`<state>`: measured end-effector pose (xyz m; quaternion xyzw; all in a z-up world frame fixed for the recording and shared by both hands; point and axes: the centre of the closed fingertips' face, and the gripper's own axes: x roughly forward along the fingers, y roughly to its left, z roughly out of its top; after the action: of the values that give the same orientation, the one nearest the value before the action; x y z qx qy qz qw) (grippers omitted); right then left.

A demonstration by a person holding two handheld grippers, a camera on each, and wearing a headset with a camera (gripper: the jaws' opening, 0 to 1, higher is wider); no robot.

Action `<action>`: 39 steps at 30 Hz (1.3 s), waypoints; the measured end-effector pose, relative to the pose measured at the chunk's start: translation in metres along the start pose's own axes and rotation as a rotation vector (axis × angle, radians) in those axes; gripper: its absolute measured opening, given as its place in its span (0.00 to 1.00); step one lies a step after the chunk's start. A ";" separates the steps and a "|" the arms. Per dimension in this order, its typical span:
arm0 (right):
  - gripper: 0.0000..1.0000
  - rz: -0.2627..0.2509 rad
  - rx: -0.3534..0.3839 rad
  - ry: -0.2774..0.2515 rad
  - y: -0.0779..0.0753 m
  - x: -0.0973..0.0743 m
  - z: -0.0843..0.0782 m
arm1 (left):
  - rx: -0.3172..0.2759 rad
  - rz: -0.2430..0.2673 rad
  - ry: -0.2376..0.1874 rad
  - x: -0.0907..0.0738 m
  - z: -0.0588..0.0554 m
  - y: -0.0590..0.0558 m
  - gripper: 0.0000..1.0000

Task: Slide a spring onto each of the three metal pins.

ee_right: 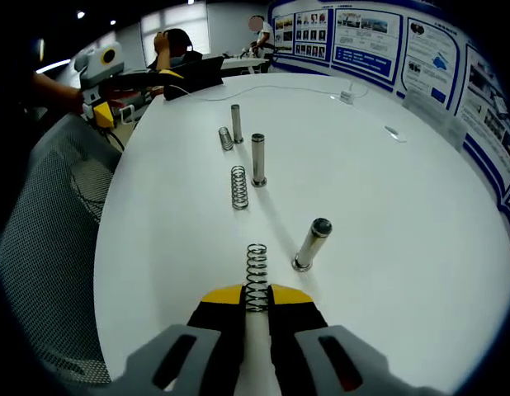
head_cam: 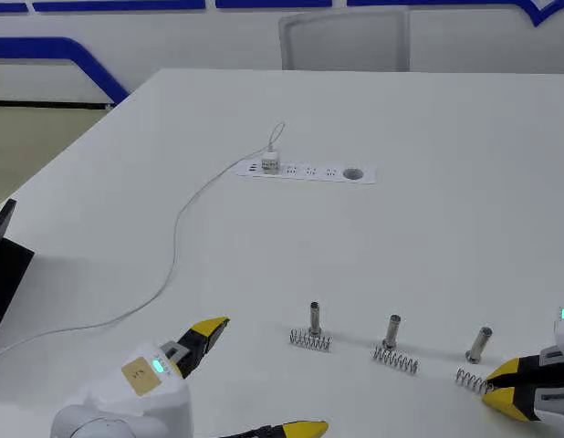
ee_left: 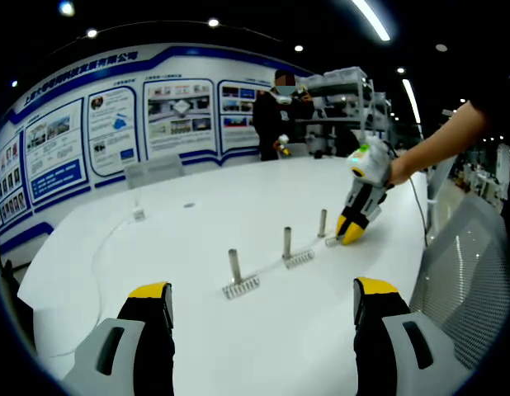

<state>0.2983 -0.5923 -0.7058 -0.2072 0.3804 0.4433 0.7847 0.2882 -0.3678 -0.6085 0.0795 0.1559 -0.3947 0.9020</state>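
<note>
Three metal pins stand upright in a row on the white table: left pin [head_cam: 315, 318], middle pin [head_cam: 391, 330], right pin [head_cam: 480, 342]. In front of each lies a spring: left spring [head_cam: 309, 340], middle spring [head_cam: 395, 360], right spring [head_cam: 469, 378]. My right gripper [head_cam: 490, 385] is low at the table, shut on the near end of the right spring [ee_right: 256, 271], beside the right pin [ee_right: 312, 243]. The spring still lies flat. My left gripper [head_cam: 256, 377] hovers wide open in front of the left pin [ee_left: 234, 266], holding nothing.
A white power strip [head_cam: 305, 171] with a plugged-in charger lies mid-table, and its cable [head_cam: 177, 237] trails to the left edge. A dark object [head_cam: 3, 265] sits at the left edge. A grey chair [head_cam: 346, 38] stands behind the table. People stand in the background [ee_left: 271, 115].
</note>
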 end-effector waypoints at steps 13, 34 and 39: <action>0.11 -0.028 -0.026 -0.009 0.012 -0.008 0.010 | 0.024 -0.040 -0.009 0.001 0.003 -0.009 0.91; 0.10 -0.034 -0.068 -0.086 0.035 -0.040 0.052 | 0.005 -0.112 -0.042 0.002 0.012 -0.023 0.85; 0.10 -0.019 -0.120 -0.108 0.046 -0.044 0.073 | 0.000 -0.154 -0.050 0.008 0.017 -0.032 0.84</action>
<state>0.2751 -0.5435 -0.6256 -0.2332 0.3084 0.4683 0.7945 0.2730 -0.3994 -0.5962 0.0576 0.1391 -0.4646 0.8726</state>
